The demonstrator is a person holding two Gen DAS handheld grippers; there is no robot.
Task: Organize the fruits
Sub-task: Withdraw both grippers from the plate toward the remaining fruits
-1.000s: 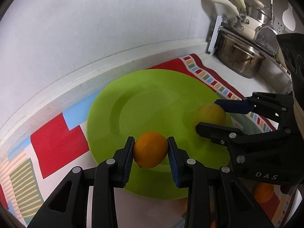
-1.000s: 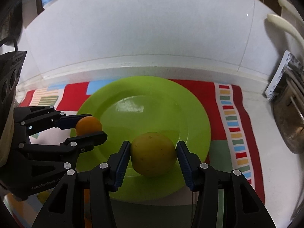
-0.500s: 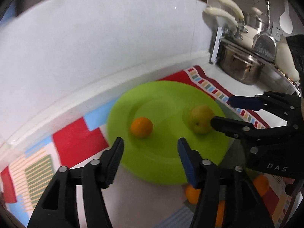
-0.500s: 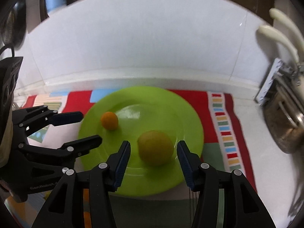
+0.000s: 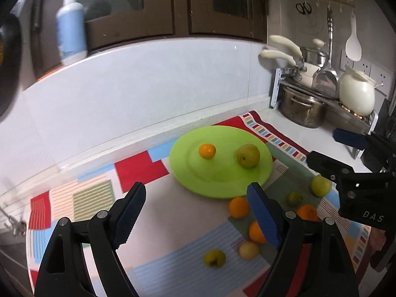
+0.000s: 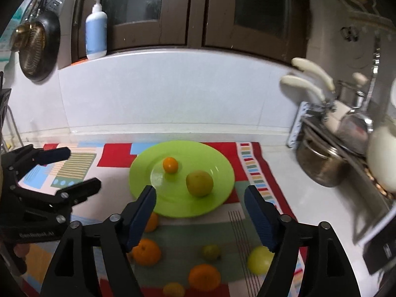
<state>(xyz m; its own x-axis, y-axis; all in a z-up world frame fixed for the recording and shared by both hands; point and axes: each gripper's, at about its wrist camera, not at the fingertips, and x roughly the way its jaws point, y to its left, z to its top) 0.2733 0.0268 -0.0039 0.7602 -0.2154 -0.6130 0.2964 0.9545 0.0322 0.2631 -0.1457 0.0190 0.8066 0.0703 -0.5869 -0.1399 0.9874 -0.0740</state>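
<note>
A green plate lies on a patterned mat and holds a small orange and a yellow-green fruit. Several loose oranges and green fruits lie on the mat in front of the plate, among them an orange and a green fruit. My left gripper is open and empty, held back above the mat. My right gripper is open and empty too.
A rack with steel pots and a white jar stands at the right. A white tiled wall runs behind the mat. A blue soap bottle stands on the ledge above.
Both grippers let go of their fruit on the plate, opened wide and pulled back and up. The orange and the yellow-green fruit stay on the plate.
</note>
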